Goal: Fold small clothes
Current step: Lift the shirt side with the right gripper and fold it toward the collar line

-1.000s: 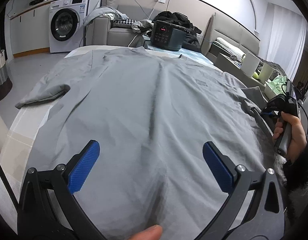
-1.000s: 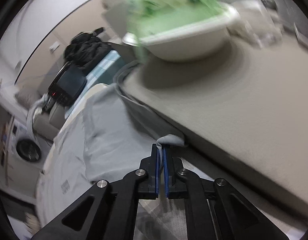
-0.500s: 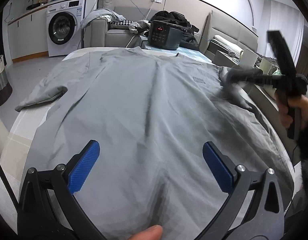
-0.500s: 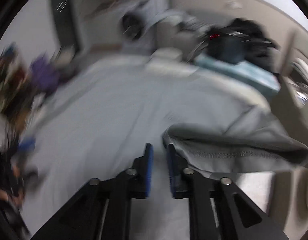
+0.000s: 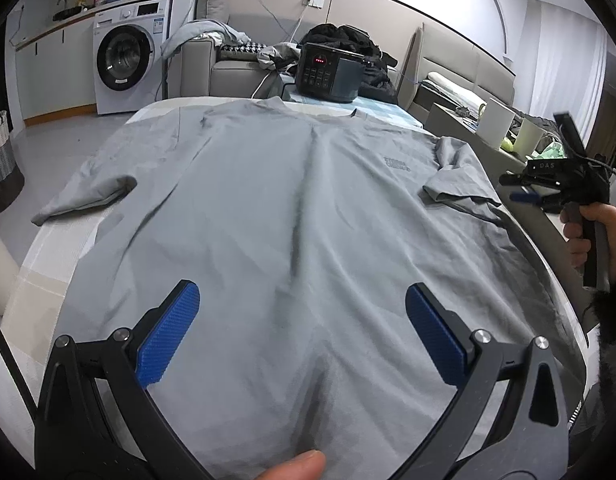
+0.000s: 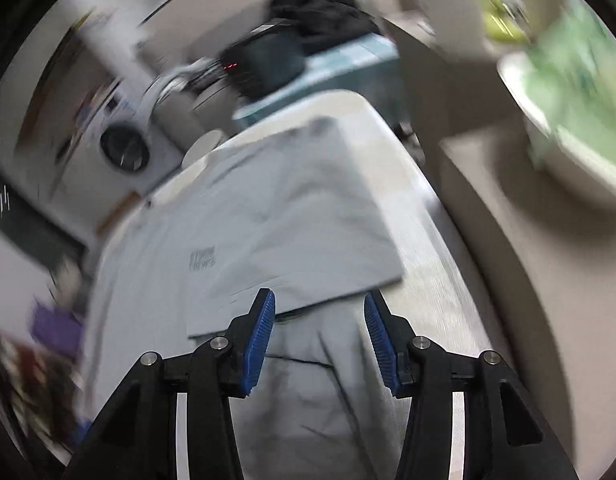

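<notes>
1. On the bench, a grey T-shirt (image 5: pixel 276 216) spread flat – right sleeve (image 5: pixel 456 184) already folded inward.
2. Right tongs (image 6: pixel 320 340) just opened, nothing between them, sleeve lying beyond.
3. Left tongs (image 5: pixel 304 332) spread wide, empty, above the hem.
4. Likely next – left sleeve (image 5: pixel 88 196) inward.

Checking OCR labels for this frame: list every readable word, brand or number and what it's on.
"DAS": white letters on the black body of the right gripper, left wrist view.
Chest print on the grey T-shirt: two short lines, too small to read; blurred in the right wrist view.
Red display on the black appliance: digits lit, unreadable.
Washing machine panel and sticker: too small to read.
</notes>
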### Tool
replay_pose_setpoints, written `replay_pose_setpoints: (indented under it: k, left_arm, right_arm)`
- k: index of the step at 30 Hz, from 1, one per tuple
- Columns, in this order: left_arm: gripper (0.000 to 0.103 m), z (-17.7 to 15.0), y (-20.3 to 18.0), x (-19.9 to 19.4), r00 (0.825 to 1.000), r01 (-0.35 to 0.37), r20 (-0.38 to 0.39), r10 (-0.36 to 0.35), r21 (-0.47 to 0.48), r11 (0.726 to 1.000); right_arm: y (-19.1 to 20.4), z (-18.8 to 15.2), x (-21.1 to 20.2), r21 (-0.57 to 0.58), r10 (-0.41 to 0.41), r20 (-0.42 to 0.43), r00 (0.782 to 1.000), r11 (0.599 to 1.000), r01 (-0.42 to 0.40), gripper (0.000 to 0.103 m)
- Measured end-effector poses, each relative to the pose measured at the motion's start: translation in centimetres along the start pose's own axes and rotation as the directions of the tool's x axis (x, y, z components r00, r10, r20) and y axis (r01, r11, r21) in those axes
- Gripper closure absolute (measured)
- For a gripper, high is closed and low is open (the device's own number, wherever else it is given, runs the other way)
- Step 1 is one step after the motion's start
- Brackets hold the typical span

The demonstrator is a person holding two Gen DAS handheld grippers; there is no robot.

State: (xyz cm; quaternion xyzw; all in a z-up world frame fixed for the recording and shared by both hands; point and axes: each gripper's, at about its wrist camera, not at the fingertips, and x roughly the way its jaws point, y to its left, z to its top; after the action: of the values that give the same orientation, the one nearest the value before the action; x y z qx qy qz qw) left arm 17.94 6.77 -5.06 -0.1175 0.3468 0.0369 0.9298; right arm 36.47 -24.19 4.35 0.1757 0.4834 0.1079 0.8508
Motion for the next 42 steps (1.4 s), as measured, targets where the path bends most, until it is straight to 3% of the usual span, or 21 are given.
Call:
replay_pose_setpoints:
  k: [3,6,11,13,14,15,20,26,31,35,39,42]
  left_arm:
    - [0.001,0.0,0.0,-0.1,1.0,0.0,0.001,0.0,-0.001,1.0]
    - [0.001,0.0,0.0,-0.1,1.0,0.002,0.002,-0.002,0.001,1.0]
    - [0.001,0.0,-0.3,-0.5,1.0,-0.006,0.015,0.006,0.018,1.0]
    - [0.001,0.0,-0.6,-0.9,1.0,-0.009,0.022,0.009,0.025,1.0]
    - [0.001,0.1,-0.7,-1.0,1.0,-0.009,0.026,0.009,0.026,1.0]
    - [0.001,0.2,-0.8,-1.3,0.999,-0.01,0.032,0.009,0.028,1.0]
    - [0.001,0.6,-1.3,-2.8,0.998,-0.01,0.064,0.008,0.037,0.999]
    - [0.001,0.8,-1.1,-3.7,0.997,0.004,0.071,-0.007,0.044,0.999]
    - [0.001,0.9,-0.2,-3.9,0.997,-0.012,0.07,0.011,0.019,1.0]
    - [0.001,0.9,0.6,-3.9,0.997,-0.03,0.069,0.031,-0.004,1.0]
    - [0.001,0.9,1.5,-4.1,0.997,-0.032,0.068,0.033,-0.022,0.999]
    - [0.001,0.9,2.1,-4.2,0.997,-0.033,0.069,0.034,-0.028,0.999]
  right_arm:
    - [-1.8,0.6,0.7,0.079,-0.039,0.001,0.999,0.996,0.039,0.055]
    - [-3.2,1.0,1.7,0.175,-0.014,-0.004,1.0,0.984,0.015,0.055]
    - [-1.9,1.8,2.7,0.07,-0.137,0.041,0.99,0.989,0.134,0.056]
    - [-1.2,1.6,3.2,0.031,-0.172,0.048,0.984,0.985,0.17,0.074]
    - [-1.1,1.6,3.4,0.019,-0.18,0.035,0.983,0.984,0.179,0.093]
    - [-1.1,1.8,3.7,0.017,-0.177,0.026,0.984,0.984,0.176,0.098]
    - [1.2,2.6,1.8,-0.028,-0.094,0.053,0.994,0.995,0.095,0.099]
    - [5.8,6.7,0.0,-0.041,0.017,0.094,0.995,0.999,-0.013,0.099]
    - [11.7,11.5,2.6,-0.087,0.079,0.123,0.989,0.994,-0.069,0.099]
    - [16.2,13.6,6.4,-0.112,0.176,0.027,0.984,0.979,-0.172,0.068]
    - [18.5,12.1,5.1,-0.243,0.099,0.05,0.994,0.966,-0.084,0.058]
    - [16.8,9.8,3.4,-0.27,0.022,0.072,0.997,0.963,-0.002,0.056]
